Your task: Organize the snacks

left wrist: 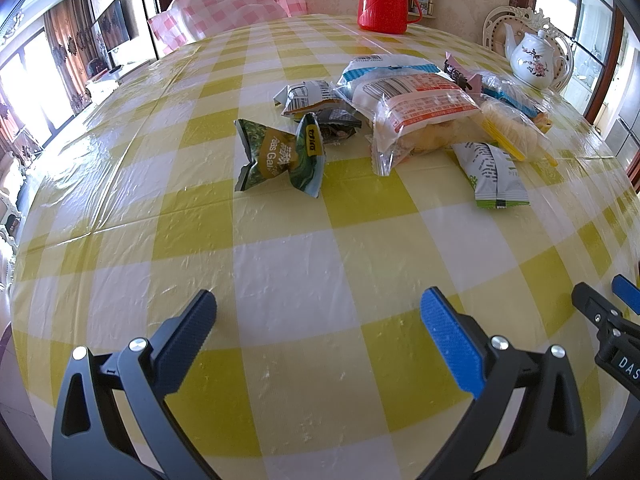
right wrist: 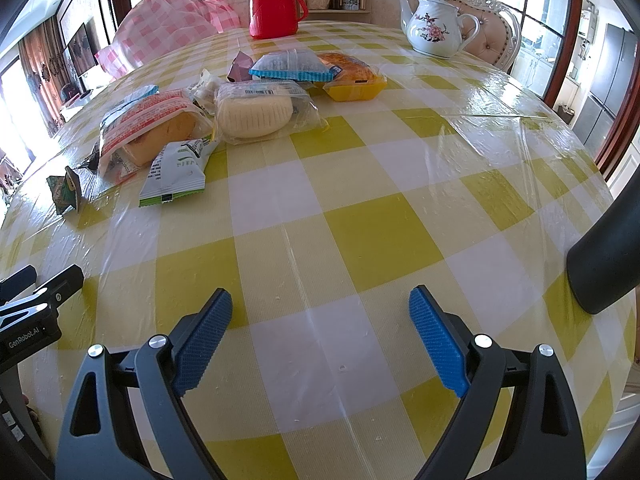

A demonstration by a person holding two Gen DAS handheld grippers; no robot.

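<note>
Right now both tongs sit low over the near part of the yellow-and-white checked plastic tablecloth (left wrist: 280, 272), side by side. The left gripper (left wrist: 318, 306) has its blue ribbed pads spread wide with only bare cloth between them; the right gripper (right wrist: 320, 304) is spread just as wide and holds nothing either.

All the snacks lie well ahead of the fingertips, in a loose heap. Ahead of the left tongs, nearest and slightly left of centre, is a crumpled dark green foil packet with white lettering (left wrist: 278, 156). Just behind it are a small black wrapper (left wrist: 338, 124) and a grey-and-white printed packet (left wrist: 308, 98). Further right, a clear bag with red-and-white print holding yellowish bread (left wrist: 416, 116) leans over a white-and-green flat sachet (left wrist: 494, 174), which lies closest to the right tongs' side.

From the right tongs, a clear-wrapped pale round bun (right wrist: 256, 114) sits ahead and left, with a blue-edged packet (right wrist: 292, 65) and a yellow tray of pastry (right wrist: 354, 78) beyond it, touching each other.

At the far edge stand a red plastic thermos jug (right wrist: 274, 2) and a white porcelain teapot with pink blossoms (right wrist: 434, 28), well apart from the snacks.
</note>
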